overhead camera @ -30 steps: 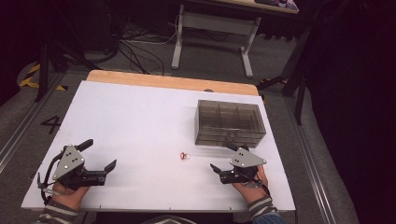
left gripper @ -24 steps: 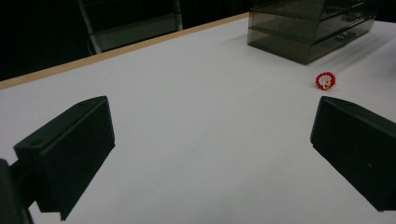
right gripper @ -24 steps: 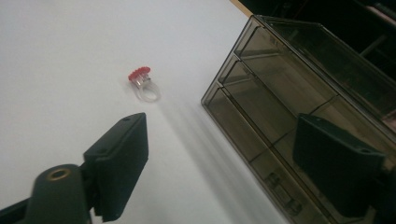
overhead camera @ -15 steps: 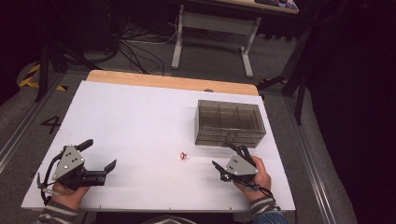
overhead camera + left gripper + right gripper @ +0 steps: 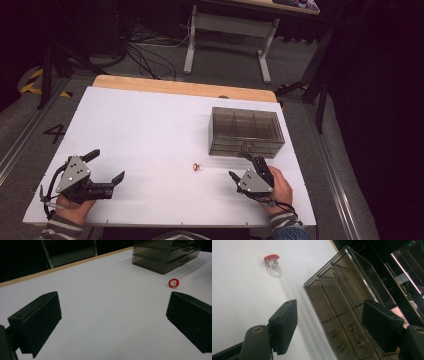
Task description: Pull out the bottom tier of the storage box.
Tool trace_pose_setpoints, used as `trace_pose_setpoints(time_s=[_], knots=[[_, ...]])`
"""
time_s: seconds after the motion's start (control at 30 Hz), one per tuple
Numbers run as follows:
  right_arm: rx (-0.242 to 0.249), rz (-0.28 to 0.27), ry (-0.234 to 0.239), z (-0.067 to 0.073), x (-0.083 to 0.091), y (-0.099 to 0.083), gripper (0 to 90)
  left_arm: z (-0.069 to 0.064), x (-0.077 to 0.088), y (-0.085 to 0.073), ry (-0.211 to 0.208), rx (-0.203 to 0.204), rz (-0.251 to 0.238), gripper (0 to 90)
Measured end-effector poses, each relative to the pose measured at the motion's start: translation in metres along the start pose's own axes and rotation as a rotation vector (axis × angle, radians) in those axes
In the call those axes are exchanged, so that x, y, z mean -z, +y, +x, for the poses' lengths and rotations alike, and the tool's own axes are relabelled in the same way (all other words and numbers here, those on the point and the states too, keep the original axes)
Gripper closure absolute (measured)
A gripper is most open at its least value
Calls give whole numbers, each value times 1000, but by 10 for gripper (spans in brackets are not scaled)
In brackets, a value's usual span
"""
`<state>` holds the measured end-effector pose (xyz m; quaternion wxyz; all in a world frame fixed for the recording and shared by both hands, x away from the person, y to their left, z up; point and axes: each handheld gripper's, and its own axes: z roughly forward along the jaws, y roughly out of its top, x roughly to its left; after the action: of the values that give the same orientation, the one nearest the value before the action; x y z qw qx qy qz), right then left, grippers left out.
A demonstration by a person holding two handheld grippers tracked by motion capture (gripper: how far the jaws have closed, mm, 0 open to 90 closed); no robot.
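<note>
A white worktop point(image 5: 150, 125) with a wooden far edge is carrying everything in this scene. The largest thing on it, a smoky see-through drawer box point(image 5: 246, 132), is sitting toward the far right with its long side running across the worktop and its two drawer handles facing the person.

The left gripper point(image 5: 105, 167) is resting at the near left corner in the person's hand, its jaws spread wide with bare worktop between them, pointing across toward the middle. The right gripper point(image 5: 241, 166) is sitting just in front of the box, tilted so one jaw is nearly touching the box's front; its jaws have just been closing, yet they are standing apart with nothing between them.

Smallest of all, a ring point(image 5: 197, 167) with a red beaded top and a clear band is lying alone near the middle, between the two grippers and well apart from the left one. In the right gripper view the ring point(image 5: 272, 263) is standing on its band with the red top uppermost. Nothing is lying between it and either gripper.
</note>
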<state>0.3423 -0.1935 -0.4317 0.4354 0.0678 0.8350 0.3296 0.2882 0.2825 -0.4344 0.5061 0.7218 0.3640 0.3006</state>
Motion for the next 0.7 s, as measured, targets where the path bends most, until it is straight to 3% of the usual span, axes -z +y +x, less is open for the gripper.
trace_pose_setpoints(time_s=[0.27, 0.4, 0.57, 0.7], knots=[[32, 17, -22, 1, 0, -1, 366, -1, -1, 0, -2, 3, 1, 7], [108, 42, -64, 6, 0, -2, 417, -1, -1, 0, -1, 5, 2, 7], [135, 61, -101, 9, 0, -4, 444, -1, -1, 0, -1, 7, 4, 7], [199, 96, -133, 9, -3, -10, 443, -1, -2, 0, -1, 3, 6, 7]])
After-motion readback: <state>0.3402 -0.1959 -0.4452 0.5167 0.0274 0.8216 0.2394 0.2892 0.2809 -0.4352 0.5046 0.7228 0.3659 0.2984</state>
